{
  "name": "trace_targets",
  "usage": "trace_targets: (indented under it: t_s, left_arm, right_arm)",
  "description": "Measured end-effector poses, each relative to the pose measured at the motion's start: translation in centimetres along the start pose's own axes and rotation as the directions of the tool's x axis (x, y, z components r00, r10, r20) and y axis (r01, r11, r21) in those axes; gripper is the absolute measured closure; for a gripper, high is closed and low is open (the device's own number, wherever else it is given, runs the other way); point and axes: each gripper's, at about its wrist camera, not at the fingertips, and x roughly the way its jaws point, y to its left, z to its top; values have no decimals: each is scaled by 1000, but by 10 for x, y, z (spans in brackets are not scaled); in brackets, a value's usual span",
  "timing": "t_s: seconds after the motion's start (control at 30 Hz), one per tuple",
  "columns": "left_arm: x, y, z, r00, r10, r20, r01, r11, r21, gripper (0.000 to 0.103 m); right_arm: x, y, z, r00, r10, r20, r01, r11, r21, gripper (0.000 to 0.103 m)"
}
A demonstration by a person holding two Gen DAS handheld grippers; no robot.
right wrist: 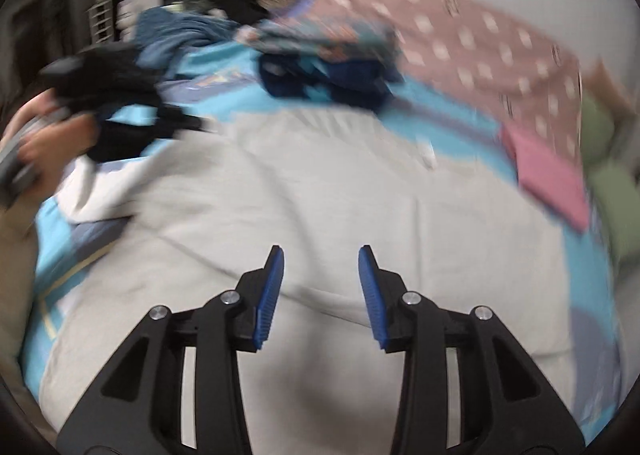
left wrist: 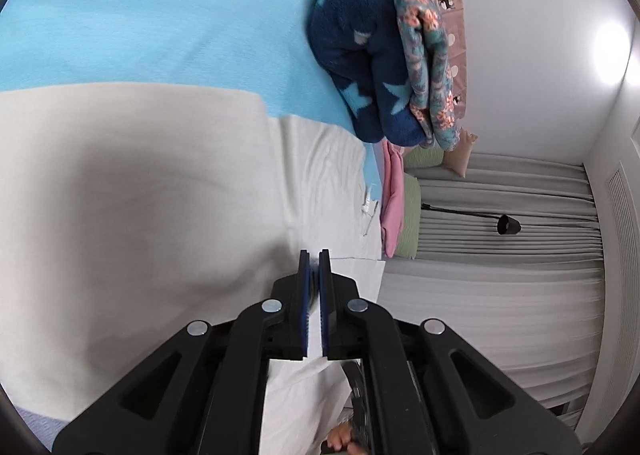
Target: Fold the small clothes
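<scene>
A large white garment lies spread over a light blue bedsheet. My left gripper is shut, with a thin edge of the white cloth pinched between its blue pads. In the right wrist view the left gripper is blurred at the far left, held by a hand, and a white fold hangs below it. My right gripper hovers open over the middle of the garment, with nothing between its fingers.
A folded navy star fleece and a floral piece are stacked at the back. Folded pink cloth and green pillows lie by the bed's edge. A dotted pink blanket and grey curtains lie beyond.
</scene>
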Motion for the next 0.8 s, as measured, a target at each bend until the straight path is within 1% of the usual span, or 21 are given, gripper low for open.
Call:
trace_targets:
  t_s: [0.03, 0.07, 0.13, 0.2, 0.23, 0.27, 0.3, 0.33, 0.37, 0.4, 0.43, 0.47, 0.53, 0.57, 0.6, 0.63, 0.7, 0.73, 0.77, 0.8]
  left_arm:
    - [-8, 3, -3, 1000, 10, 13, -10, 1000, -1, 101]
    - [-12, 5, -6, 999, 21, 26, -21, 1000, 0, 101]
    - [-31, 13, -13, 997, 54, 63, -54, 999, 0, 99]
    - [-53, 20, -23, 989, 97, 111, -98, 995, 9, 95]
    - [-64, 23, -28, 983, 123, 135, -126, 992, 15, 93]
    - [-78, 28, -33, 973, 155, 168, -160, 987, 15, 90]
    - [-90, 32, -38, 964, 178, 199, -183, 983, 7, 89]
    - [-107, 41, -44, 951, 200, 237, -203, 979, -13, 85]
    - [-122, 49, -49, 939, 213, 271, -211, 977, -35, 81]
    - [-138, 58, -55, 927, 221, 303, -213, 975, -59, 79]
    - [-155, 69, -62, 911, 236, 339, -218, 972, -90, 78]
    - [-168, 78, -68, 893, 257, 370, -228, 966, -121, 77]
    - [-196, 103, -80, 855, 301, 422, -239, 951, -195, 74]
    - [-207, 115, -86, 843, 314, 437, -232, 945, -232, 72]
    - [-221, 130, -93, 831, 321, 455, -213, 938, -274, 72]
    - [-230, 141, -97, 823, 326, 466, -198, 932, -303, 72]
    - [-250, 160, -108, 804, 345, 485, -176, 916, -359, 72]
    - [-258, 166, -113, 792, 355, 497, -172, 910, -377, 72]
    - [-264, 171, -116, 781, 362, 509, -168, 906, -388, 71]
    - [-270, 174, -118, 772, 365, 521, -162, 905, -394, 71]
  right_arm:
    - [8, -7, -3, 999, 27, -33, -26, 999, 31, 64]
    - [20, -11, -8, 995, 50, -84, -46, 998, 47, 64]
    - [18, -9, -11, 997, 41, -67, -39, 999, 34, 64]
    - [6, -2, -1, 999, 37, -30, -38, 999, -9, 64]
    - [-1, 2, 5, 999, 43, 2, -43, 999, -30, 60]
    - [-8, 11, 14, 998, 53, 36, -51, 997, -63, 56]
    - [-9, 15, 19, 997, 60, 49, -55, 995, -87, 51]
    - [-8, 22, 25, 996, 68, 56, -61, 991, -117, 50]
    - [-4, 32, 34, 994, 98, 56, -88, 985, -151, 51]
    - [1, 36, 41, 990, 134, 53, -124, 979, -161, 51]
    - [8, 41, 47, 980, 196, 40, -187, 969, -160, 51]
    - [20, 47, 53, 954, 299, 2, -296, 945, -140, 51]
    - [42, 60, 51, 922, 383, -58, -387, 914, -124, 53]
    - [58, 64, 49, 906, 411, -101, -420, 901, -107, 53]
    - [73, 65, 48, 889, 439, -127, -449, 891, -65, 49]
    - [74, 60, 47, 881, 464, -95, -468, 883, -28, 47]
    - [66, 49, 54, 849, 518, -100, -517, 855, 37, 48]
    - [57, 44, 57, 853, 517, -76, -515, 856, 42, 48]
    - [45, 38, 62, 877, 480, -32, -479, 877, 23, 48]
    - [41, 32, 66, 892, 452, -8, -452, 892, 13, 42]
